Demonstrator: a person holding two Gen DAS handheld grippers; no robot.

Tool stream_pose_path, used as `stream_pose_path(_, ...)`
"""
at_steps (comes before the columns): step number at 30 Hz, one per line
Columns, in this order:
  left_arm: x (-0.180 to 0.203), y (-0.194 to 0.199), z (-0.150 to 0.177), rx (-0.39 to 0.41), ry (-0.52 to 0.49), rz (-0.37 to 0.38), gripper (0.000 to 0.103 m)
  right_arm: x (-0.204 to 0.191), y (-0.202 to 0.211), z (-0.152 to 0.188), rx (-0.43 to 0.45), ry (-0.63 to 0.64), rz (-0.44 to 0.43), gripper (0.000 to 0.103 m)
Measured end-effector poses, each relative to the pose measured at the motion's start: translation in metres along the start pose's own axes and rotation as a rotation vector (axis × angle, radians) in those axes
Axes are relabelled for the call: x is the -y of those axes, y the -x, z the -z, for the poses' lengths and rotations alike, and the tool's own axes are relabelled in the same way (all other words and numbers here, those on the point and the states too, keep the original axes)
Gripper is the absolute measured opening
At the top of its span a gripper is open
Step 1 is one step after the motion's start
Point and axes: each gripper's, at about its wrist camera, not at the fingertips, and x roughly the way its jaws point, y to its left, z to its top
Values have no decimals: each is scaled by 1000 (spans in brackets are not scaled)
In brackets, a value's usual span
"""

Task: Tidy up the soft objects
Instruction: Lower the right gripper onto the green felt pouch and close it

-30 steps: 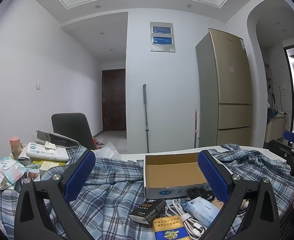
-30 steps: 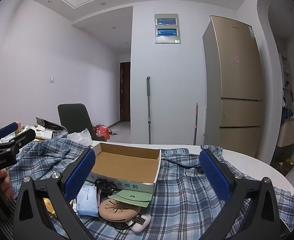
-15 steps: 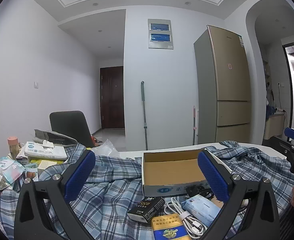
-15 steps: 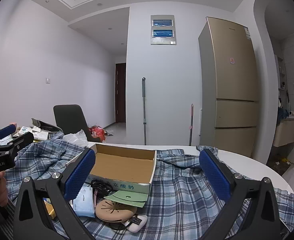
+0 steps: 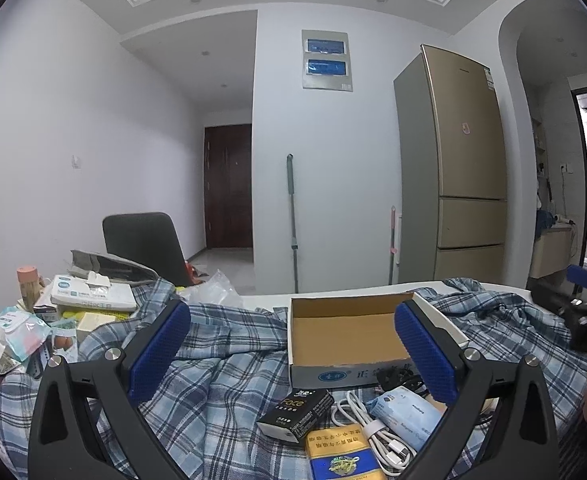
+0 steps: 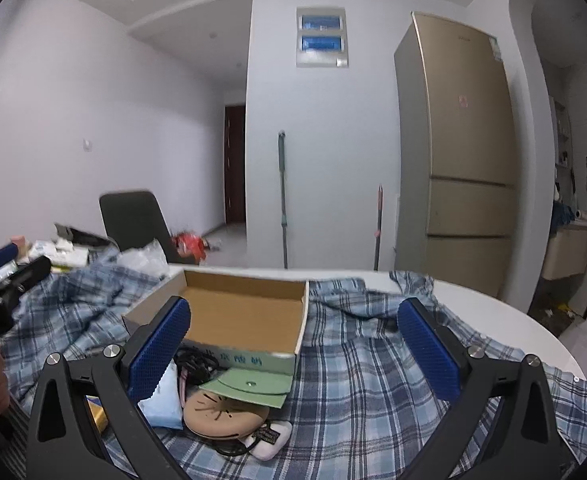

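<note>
Plaid cotton, blue and white, is what we have to deal with: the shirt lies crumpled across the white table, spread under nearly everything else, with one rumpled end toward the right edge and the other bunched at the left. We judge it light, limp and prone to drag whatever sits on it, so we would pinch a raised fold at the free right side, where no clutter rests on the cloth, rather than tug from the middle. An open cardboard box stands on the fabric, empty as far as we can see. Just in front of it lie a tan round pad, a pale blue tissue pack, a coiled white cable and a black carton, all resting on the shirt. Our left gripper and right gripper both hover above the table with jaws spread wide, holding nothing.
</note>
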Motion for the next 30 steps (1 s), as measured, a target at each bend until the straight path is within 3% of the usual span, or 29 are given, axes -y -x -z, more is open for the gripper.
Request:
stream_pose_path(8,-7,-8,-2,-43,29,-23,103,-4,-10,-4,-108,-21,27,103)
stream_pose_path(15,-2,0,-7,-38,-6,-52,103,-9,-33,-17,-285,-87,-23,103)
stream_pose_path(21,-7,-13,-5,-140,-6,-75,103,-9,-74,-10,-478,-106,-18,103)
stream_pose_path(26,-14,-32,2,-233,21,-46,103,-15,-105,16,-638,-128,-65,100)
stream_pose_path(30,-16,-37,7,-272,31,-42,103,-20,-123,32,-713,-132,-75,98)
